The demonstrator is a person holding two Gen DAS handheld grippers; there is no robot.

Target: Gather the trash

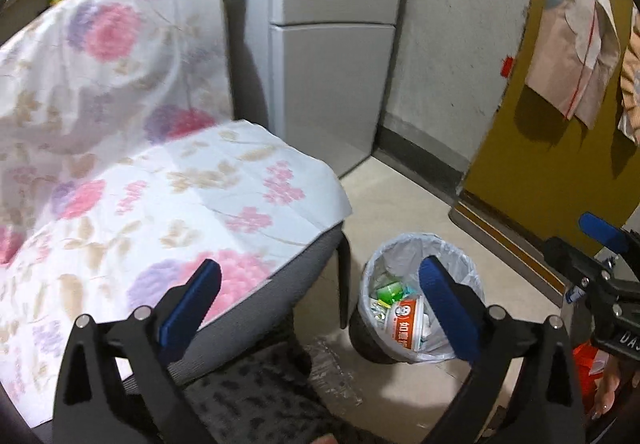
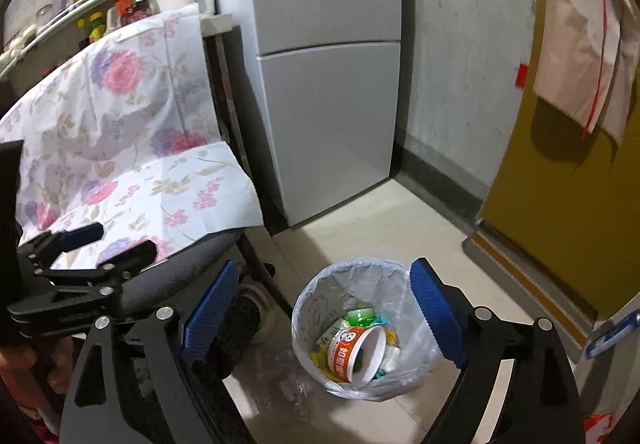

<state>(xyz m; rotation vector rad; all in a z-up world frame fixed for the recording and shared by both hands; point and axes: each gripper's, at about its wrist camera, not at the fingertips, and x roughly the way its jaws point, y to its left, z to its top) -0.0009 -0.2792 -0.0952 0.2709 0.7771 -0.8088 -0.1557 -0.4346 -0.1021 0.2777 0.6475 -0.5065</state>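
A small bin lined with a clear bag (image 1: 390,256) (image 2: 320,292) stands on the tiled floor beside a chair. Inside lie an orange and white noodle cup (image 1: 408,320) (image 2: 356,352), a green cap (image 2: 360,316) and several wrappers. My left gripper (image 1: 320,308) is open and empty, above the chair seat's edge and the bin. My right gripper (image 2: 320,312) is open and empty, held over the bin. Each gripper also shows in the other's view: the right one (image 1: 604,244) and the left one (image 2: 92,244).
A chair draped in a floral cloth (image 1: 140,164) (image 2: 132,148) stands at the left. A grey fridge (image 1: 336,56) (image 2: 324,84) is behind, a yellow door (image 1: 560,148) (image 2: 568,196) at right. A crumpled clear plastic piece (image 1: 332,376) (image 2: 288,384) lies on the floor by the bin.
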